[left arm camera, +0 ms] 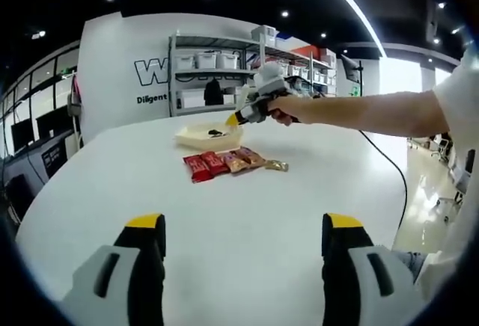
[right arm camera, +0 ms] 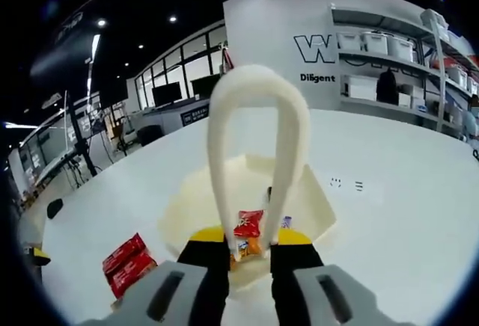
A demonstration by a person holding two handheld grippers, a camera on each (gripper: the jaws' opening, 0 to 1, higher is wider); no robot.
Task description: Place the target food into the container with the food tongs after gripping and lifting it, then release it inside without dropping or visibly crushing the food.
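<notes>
Right gripper view: right gripper [right arm camera: 249, 255] clamps cream food tongs [right arm camera: 254, 154], squeezed nearly closed on a red-orange snack packet [right arm camera: 248, 225] above the cream container [right arm camera: 314, 206]. Beyond the idle, wide-open left gripper [left arm camera: 243, 240], 4 packets [left arm camera: 224, 162] lie beside the container.

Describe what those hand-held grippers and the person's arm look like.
Each hand-held gripper has two black jaws with yellow tips, set in pale grey housings with dark slots. The right hand-held gripper looks the same; from the left gripper view it shows a light grey body and trails a thin black cable. The person wears a white short sleeve.
</notes>
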